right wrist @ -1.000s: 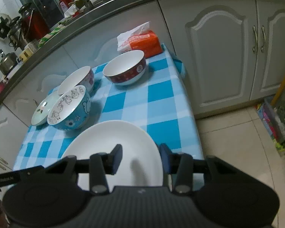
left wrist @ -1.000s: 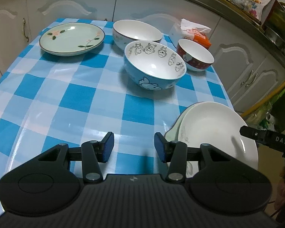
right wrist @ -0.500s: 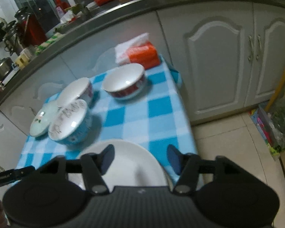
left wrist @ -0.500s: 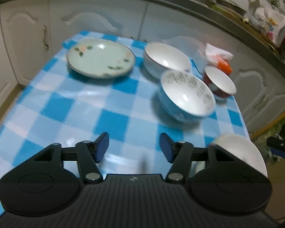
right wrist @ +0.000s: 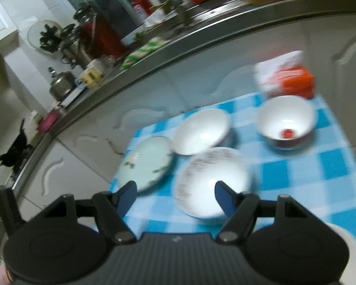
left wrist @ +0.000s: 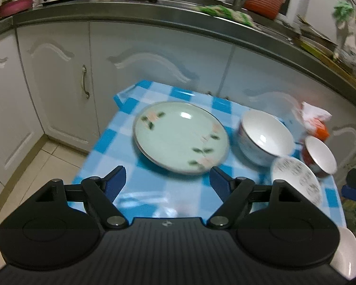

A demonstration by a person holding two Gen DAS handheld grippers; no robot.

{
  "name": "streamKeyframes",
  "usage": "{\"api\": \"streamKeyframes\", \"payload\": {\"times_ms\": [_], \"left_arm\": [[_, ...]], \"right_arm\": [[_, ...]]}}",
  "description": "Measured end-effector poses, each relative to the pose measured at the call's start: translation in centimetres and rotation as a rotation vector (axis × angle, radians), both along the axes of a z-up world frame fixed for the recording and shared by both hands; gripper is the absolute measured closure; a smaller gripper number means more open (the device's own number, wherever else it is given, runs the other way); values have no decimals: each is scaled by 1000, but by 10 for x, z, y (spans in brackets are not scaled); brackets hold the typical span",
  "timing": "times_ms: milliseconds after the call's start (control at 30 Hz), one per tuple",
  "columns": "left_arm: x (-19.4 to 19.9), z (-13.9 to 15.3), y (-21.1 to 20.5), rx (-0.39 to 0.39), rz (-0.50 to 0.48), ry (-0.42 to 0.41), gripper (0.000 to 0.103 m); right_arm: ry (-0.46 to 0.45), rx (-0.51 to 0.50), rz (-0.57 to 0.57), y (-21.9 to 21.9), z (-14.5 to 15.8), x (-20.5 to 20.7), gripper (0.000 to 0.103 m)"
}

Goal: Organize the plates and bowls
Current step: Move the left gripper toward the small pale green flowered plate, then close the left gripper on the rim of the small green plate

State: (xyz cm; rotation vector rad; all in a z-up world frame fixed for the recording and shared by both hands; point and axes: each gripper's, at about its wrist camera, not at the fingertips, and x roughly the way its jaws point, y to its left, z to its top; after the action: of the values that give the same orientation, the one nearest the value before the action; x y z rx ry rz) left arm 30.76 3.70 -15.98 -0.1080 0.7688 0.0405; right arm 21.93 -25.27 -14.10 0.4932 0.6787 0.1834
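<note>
Both views have swung since a second ago: my left camera, then over the near half of the tabletop beside the white plate, now faces the far left corner, and my right one has left the white plate for the bowls.

1. Tabletop (left wrist: 154,197), blue-check cloth. Carries everything; its left edge drops straight to the tiled floor.
2. Green floral plate (left wrist: 180,137), far left corner, close to that edge. Risk: a push from the fingers instead of a clean pinch on the rim could slide it over the cloth and off.
3. White plate (left wrist: 347,251), near right corner, only a sliver showing in either view. Risk: unseen, it could be clipped by a gripper body.
4. Cartoon-print bowl (right wrist: 211,180), mid tabletop, right side, crowded against the plain white bowl (left wrist: 265,137). Risk: a finger coming down between them could knock one into the other.
5. Red bowl (right wrist: 286,121), far right, near the orange tissue pack (right wrist: 294,80) at the far right corner.
6. Left gripper (left wrist: 167,180): jaws opening, very wide, nothing between them; lined up short of the green floral plate.
7. Right gripper (right wrist: 175,196): jaws opening, moderately wide, empty; the cartoon-print bowl lies beyond. Both pictures are smeared, so contact judged now would be unreliable.
</note>
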Motion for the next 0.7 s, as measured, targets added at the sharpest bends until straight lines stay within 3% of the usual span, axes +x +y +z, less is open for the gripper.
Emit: {"api": "streamKeyframes", "payload": {"times_ms": [267,700], "left_arm": [[49,-13,38,-26,21,11,9],[104,-46,60,-68,-45,49,18]], "right_arm": [[30,61,31,58,-24,61,31],[72,16,-41,103,-67,110,45]]}}
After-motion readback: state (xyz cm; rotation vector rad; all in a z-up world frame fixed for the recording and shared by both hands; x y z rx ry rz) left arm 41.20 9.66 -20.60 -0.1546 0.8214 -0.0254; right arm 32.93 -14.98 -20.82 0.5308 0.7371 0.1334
